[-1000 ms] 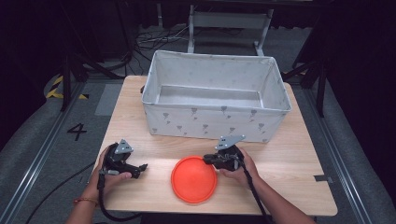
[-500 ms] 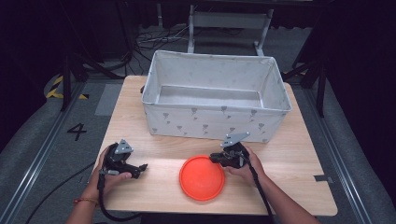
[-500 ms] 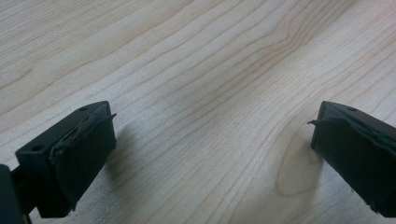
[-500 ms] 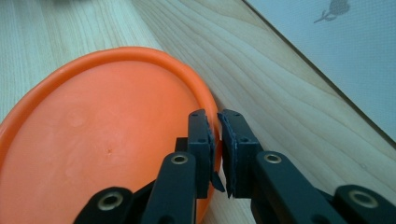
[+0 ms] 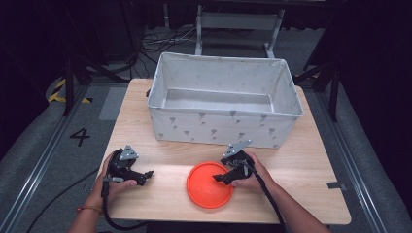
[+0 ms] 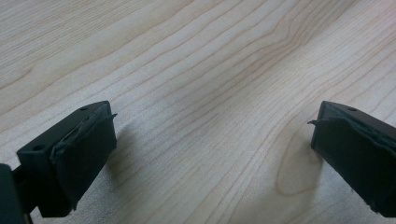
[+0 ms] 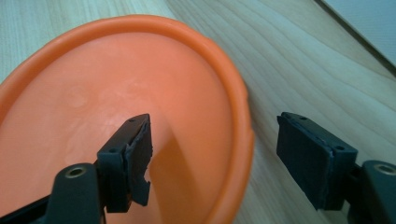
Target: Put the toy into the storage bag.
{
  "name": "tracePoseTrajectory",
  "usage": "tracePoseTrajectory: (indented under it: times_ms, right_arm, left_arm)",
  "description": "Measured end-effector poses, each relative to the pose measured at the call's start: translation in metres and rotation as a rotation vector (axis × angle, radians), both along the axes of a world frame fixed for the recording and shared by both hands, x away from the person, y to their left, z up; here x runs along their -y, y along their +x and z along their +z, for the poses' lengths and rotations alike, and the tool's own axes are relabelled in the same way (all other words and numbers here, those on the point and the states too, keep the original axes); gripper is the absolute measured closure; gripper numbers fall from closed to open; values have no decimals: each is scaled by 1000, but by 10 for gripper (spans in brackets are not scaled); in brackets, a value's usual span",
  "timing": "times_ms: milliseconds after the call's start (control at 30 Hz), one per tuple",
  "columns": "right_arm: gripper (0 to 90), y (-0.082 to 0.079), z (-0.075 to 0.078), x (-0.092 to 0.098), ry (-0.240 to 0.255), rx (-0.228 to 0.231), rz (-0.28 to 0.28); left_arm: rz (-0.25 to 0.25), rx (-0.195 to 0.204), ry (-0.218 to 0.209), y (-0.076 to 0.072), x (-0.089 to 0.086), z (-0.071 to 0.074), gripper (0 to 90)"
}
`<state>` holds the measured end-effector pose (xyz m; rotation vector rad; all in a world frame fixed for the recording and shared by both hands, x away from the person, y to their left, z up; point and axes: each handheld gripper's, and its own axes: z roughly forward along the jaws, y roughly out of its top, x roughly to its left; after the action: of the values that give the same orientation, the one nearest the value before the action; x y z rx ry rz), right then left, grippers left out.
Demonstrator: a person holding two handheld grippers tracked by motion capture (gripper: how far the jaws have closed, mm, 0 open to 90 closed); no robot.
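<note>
An orange round plate [image 5: 206,189] lies flat on the wooden table [image 5: 301,160] near its front edge. My right gripper [image 5: 219,178] is open and straddles the plate's right rim. In the right gripper view the plate [image 7: 93,102] holds one jaw inside its bowl, the other jaw sits outside over the wood, and the right gripper [image 7: 215,126] presses on nothing. To the left of the plate, my left gripper [image 5: 145,174] rests low over bare wood; the left gripper [image 6: 210,121] is open with nothing between its jaws.
A large white fabric bin [image 5: 226,127] with a grey print stands open at the back of the table, and no object is visible inside it. Bare wood [image 6: 187,56] lies between the bin and the hands. Dark floor, cables and frame legs surround the table.
The orange plate has slid slightly to the right along with my right gripper. The left gripper has stayed where it was.
</note>
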<state>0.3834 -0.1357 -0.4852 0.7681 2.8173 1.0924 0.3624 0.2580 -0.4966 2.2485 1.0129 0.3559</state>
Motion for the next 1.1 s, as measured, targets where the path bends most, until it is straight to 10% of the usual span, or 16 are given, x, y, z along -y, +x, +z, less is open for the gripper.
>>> tracePoseTrajectory:
  times_ms: [367,667,1100]
  right_arm:
    - [724,5,4,8,102,-42,-23]
    - [818,-7,36,13,162,33,28]
    - [829,-42,99,35,114,246,93]
  left_arm:
    - [-1,0,0,0,0,0,4]
    - [-2,0,1,0,0,0,3]
    - [-2,1,1,0,0,0,4]
